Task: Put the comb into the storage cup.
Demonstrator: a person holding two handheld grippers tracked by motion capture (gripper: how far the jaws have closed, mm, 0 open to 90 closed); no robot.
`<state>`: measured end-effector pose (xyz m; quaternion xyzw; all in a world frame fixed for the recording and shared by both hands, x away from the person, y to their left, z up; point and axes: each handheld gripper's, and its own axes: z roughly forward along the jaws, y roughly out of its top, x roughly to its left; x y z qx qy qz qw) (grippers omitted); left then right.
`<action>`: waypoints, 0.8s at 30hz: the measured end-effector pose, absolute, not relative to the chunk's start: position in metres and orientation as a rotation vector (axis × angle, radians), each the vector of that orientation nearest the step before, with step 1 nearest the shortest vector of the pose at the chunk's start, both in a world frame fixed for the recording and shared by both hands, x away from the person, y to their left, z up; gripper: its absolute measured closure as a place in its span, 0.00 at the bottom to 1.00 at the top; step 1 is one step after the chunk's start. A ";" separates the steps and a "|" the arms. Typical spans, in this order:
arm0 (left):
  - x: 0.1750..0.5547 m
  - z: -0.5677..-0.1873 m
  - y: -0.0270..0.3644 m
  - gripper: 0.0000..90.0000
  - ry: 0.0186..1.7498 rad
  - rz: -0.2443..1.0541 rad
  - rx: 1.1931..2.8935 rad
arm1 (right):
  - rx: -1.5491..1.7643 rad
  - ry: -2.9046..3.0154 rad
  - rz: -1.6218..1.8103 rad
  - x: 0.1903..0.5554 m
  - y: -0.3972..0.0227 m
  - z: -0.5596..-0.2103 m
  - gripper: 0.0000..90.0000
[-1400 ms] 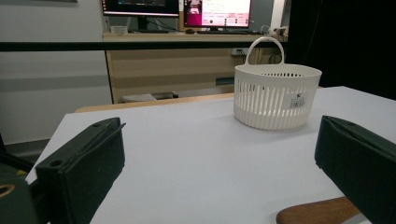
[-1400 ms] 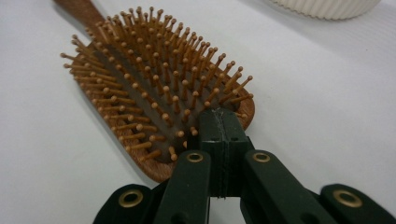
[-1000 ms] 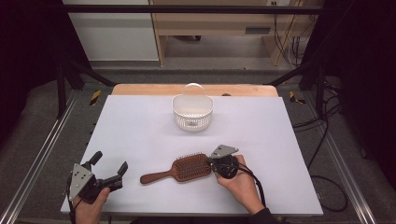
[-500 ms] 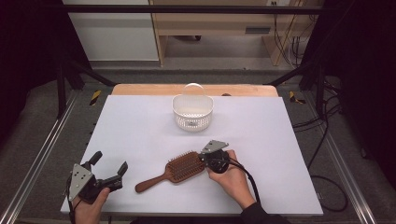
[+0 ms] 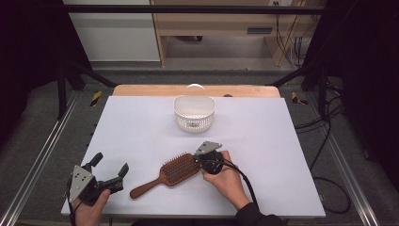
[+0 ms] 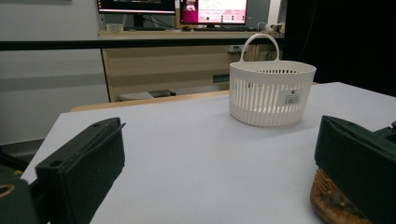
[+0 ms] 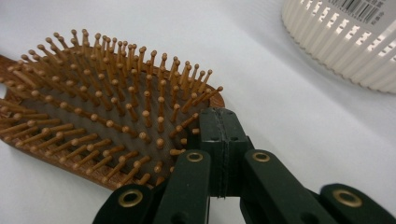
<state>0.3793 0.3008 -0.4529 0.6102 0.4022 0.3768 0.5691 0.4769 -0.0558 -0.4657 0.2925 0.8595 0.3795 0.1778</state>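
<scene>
High view: right gripper [image 5: 201, 162] closed, nudged hairbrush [image 5: 165, 174] handle toward near edge; left gripper [image 5: 109, 165] wide open

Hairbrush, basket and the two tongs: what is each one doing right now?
Hairbrush: bristles up, its head pinched at the edge by the right tongs.
Basket: upright on the white table, handle up, looks empty.
Left tongs: open, holding nothing, near the table's front corner.
Right tongs: shut on the brush's rim.
</scene>
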 end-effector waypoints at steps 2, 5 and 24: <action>0.380 -0.453 0.301 0.02 0.946 0.885 1.432 | 0.824 2.434 1.068 0.478 -0.053 -0.465 1.00; 0.380 -0.453 0.301 0.02 0.948 0.884 1.432 | 0.814 2.440 1.070 0.480 -0.049 -0.465 1.00; 0.383 -0.454 0.305 0.02 0.958 0.872 1.447 | 0.847 2.331 1.213 0.474 -0.073 -0.455 0.99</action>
